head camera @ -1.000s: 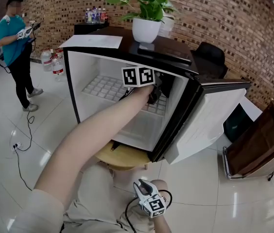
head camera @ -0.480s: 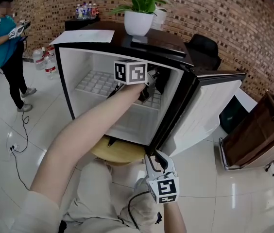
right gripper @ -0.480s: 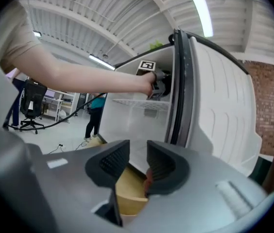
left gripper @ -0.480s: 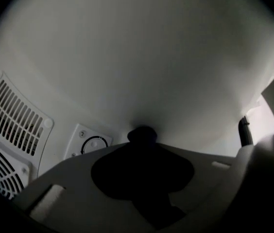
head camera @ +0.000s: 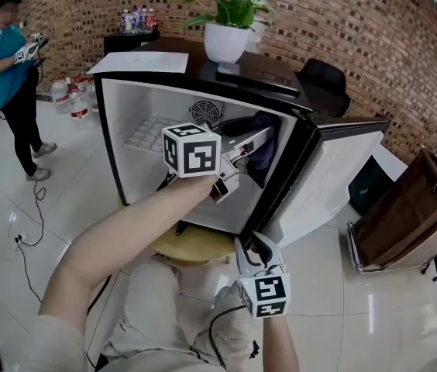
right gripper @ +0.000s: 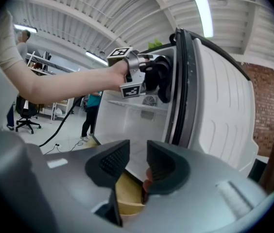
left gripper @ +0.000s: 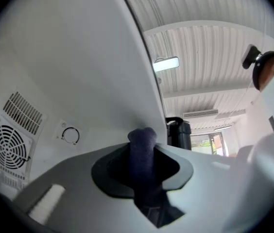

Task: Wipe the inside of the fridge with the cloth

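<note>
The small fridge [head camera: 114, 130] stands open, its white door [head camera: 331, 184] swung to the right. My left gripper [head camera: 251, 144] is at the fridge's front opening, near the right wall, shut on a dark blue cloth [head camera: 263, 152] that hangs from its jaws. In the left gripper view the cloth [left gripper: 143, 149] sticks up between the jaws [left gripper: 144, 147], with the white inner wall and a fan grille [left gripper: 8, 147] behind. My right gripper [head camera: 254, 248] is low, below the door's bottom corner; its jaws [right gripper: 136, 161] stand slightly apart with nothing between them.
A potted plant [head camera: 230, 41] and a paper sheet [head camera: 141, 62] sit on the fridge top. A round wooden stool [head camera: 195, 246] is under the fridge. A person [head camera: 9, 60] stands far left by water bottles [head camera: 79, 103]. A brown case [head camera: 412, 215] leans at the right.
My left gripper has drawn back from deep inside the fridge to its front opening, bringing the cloth along. My right gripper has risen from the lap to just below the door.
</note>
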The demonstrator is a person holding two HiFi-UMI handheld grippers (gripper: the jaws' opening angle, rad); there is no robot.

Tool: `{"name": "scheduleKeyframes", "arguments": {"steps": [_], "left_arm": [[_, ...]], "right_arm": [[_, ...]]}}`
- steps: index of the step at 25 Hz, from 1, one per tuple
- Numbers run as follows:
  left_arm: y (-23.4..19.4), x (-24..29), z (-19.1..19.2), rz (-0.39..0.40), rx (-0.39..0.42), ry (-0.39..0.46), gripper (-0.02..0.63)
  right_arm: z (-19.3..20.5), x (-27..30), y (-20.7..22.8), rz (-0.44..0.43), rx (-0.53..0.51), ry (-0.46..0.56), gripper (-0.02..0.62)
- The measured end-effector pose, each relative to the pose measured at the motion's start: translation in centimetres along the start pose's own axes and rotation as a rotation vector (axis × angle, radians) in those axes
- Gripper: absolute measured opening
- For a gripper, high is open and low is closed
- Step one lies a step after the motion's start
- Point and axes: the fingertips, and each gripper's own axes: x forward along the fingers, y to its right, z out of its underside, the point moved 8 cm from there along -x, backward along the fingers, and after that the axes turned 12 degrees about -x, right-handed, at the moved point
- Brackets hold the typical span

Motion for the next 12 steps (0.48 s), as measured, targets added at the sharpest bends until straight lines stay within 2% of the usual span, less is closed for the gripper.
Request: {"name": "scheduleKeyframes", "arguments": {"steps": [4, 9, 12], "left_arm": [[-3.9, 1.0, -0.8, -0.211, 0.041, -0.007, 0.101], [-8.1, 4.7, -1.7, -0.4, 0.162, -0.085, 0.101], [-9.4, 6.1, -1.0, -0.477, 0.139, -0.121, 0.101]], "right_arm": [[-1.0, -0.1, 0.2, 0.0, 0.008, 0.009, 0.114], [-1.2, -0.6, 0.0, -0.009, 0.004, 0.022, 0.114], [-0.3, -0.8, -0.2, -0.016, 0.011, 0.008, 0.114]]}}
